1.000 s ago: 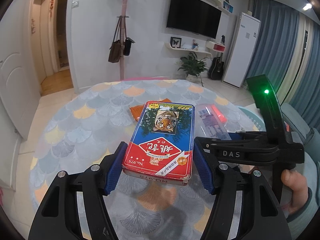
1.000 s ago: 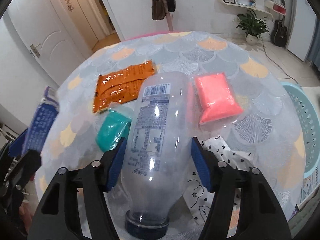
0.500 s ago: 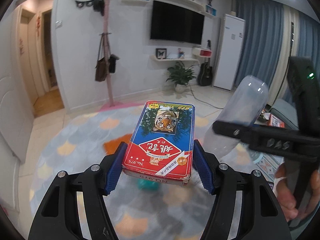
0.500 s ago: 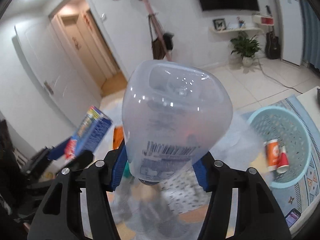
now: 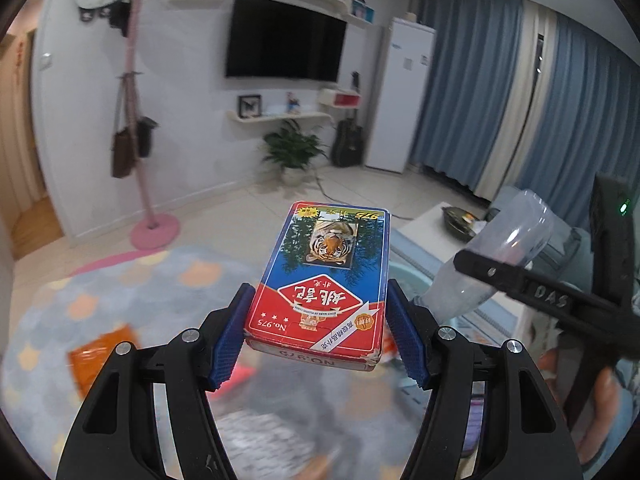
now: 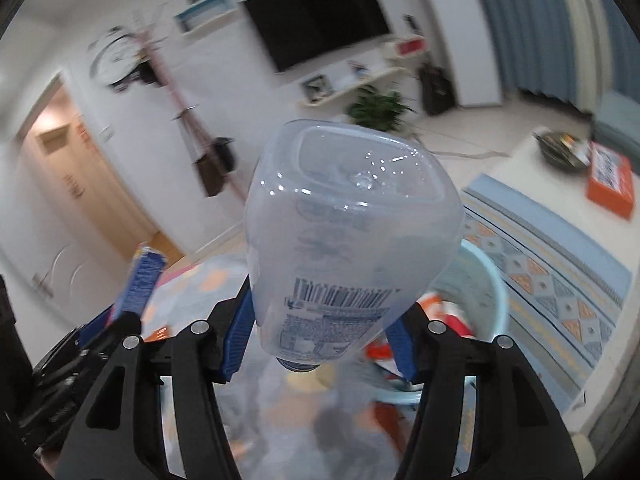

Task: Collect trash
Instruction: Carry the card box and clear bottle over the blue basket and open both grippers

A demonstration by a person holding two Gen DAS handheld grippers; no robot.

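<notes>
Mid-carry: left gripper [image 5: 316, 336] clamped on card box [image 5: 326, 276] at frame centre, right gripper [image 6: 320, 336] clamped on bottle [image 6: 348, 236]; next, lowering both over basket [image 6: 494, 280] at lower right, then releasing

The left tongs [image 5: 316, 334] are raised level, blue pads pinching both long sides of a playing-card box [image 5: 324, 280]. The right tongs [image 6: 320, 336] tilt upward, clamped on a clear plastic bottle [image 6: 352, 236] held base-forward. The person's right hand [image 5: 600, 396], blurred, seems wrapped around that handle.
</notes>
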